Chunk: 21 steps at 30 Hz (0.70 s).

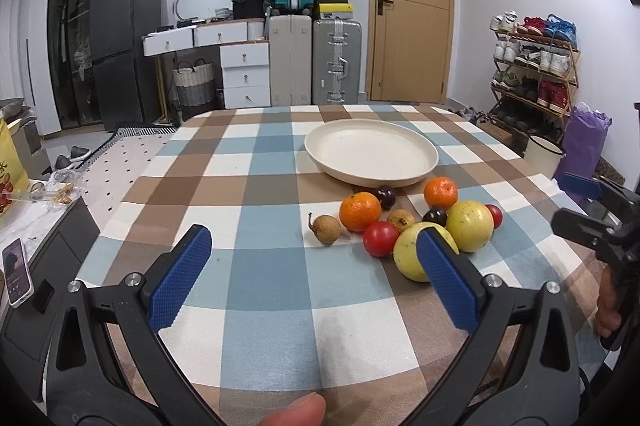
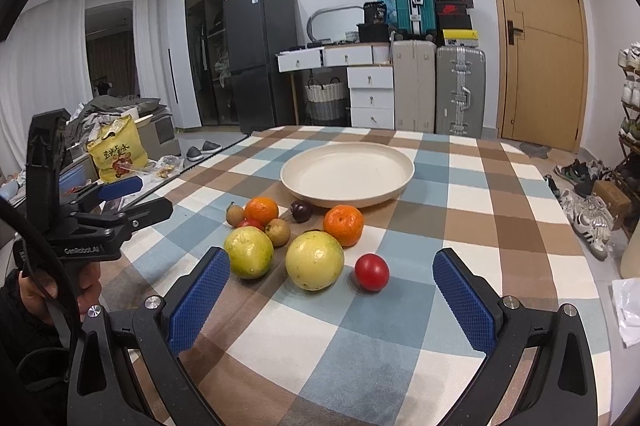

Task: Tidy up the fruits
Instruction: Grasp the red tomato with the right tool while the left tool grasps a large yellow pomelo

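A cream plate [image 1: 424, 150] [image 2: 400, 170] sits empty on the checked tablecloth. In front of it lies a cluster of fruit: two oranges [image 1: 359, 211] [image 2: 343, 225], two yellow-green round fruits [image 1: 470, 225] [image 2: 315, 260], red tomatoes [image 1: 380, 238] [image 2: 371, 271], dark plums [image 1: 385, 196] [image 2: 301, 211] and small brown fruits [image 1: 325, 229] [image 2: 278, 231]. My left gripper [image 1: 314, 240] is open and empty, hovering near the fruit's left side. My right gripper [image 2: 332, 262] is open and empty, just short of the fruit. Each gripper shows at the edge of the other's view.
The table [image 1: 264, 194] carries a blue, brown and white cloth. A low grey bench with a phone [image 1: 16, 272] and a yellow bag [image 2: 116, 150] stands left. Suitcases, drawers, a fridge and a door line the far wall. A shoe rack [image 1: 534, 74] stands right.
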Motion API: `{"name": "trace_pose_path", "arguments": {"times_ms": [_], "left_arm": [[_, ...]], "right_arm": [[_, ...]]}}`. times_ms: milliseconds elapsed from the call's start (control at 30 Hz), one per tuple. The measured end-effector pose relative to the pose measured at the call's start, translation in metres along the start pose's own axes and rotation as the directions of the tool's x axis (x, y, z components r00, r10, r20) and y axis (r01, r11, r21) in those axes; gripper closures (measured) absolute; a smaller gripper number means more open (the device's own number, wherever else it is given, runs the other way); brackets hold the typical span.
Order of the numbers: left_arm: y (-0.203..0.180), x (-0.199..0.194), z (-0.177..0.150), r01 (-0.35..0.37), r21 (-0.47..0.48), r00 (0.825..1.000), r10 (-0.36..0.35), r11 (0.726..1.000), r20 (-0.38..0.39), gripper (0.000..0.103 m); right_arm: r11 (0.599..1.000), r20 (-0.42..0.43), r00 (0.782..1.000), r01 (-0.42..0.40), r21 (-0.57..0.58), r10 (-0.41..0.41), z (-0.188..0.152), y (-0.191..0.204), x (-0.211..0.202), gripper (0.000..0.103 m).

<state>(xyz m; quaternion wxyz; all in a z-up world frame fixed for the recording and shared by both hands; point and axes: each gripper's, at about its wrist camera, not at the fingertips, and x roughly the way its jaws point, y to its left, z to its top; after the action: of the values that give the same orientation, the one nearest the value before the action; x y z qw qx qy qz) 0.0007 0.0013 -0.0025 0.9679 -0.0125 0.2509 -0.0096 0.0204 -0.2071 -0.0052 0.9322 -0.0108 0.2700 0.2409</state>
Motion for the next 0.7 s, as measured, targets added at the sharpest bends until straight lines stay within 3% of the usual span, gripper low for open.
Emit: {"name": "trace_pose_path", "arguments": {"times_ms": [300, 467, 700], "left_arm": [[-0.01, 0.015, -0.001, 0.059, 0.046, 0.995, -0.055, 0.997, -0.086, 0.001], [-0.024, 0.013, 0.007, 0.06, 0.076, 0.995, -0.053, 0.995, -0.088, 0.001], [-0.047, 0.031, 0.014, 0.096, 0.152, 0.985, -0.073, 0.984, -0.154, 0.002]], "right_arm": [[0.999, -0.116, 0.992, 0.047, -0.027, -0.05, 0.006, 0.003, 0.019, 0.0], [0.999, -0.163, 0.986, 0.028, -0.034, -0.033, 0.016, 0.004, 0.028, 0.0], [0.999, -0.229, 0.973, 0.026, -0.036, -0.033, 0.019, -0.015, 0.048, 0.001]]}}
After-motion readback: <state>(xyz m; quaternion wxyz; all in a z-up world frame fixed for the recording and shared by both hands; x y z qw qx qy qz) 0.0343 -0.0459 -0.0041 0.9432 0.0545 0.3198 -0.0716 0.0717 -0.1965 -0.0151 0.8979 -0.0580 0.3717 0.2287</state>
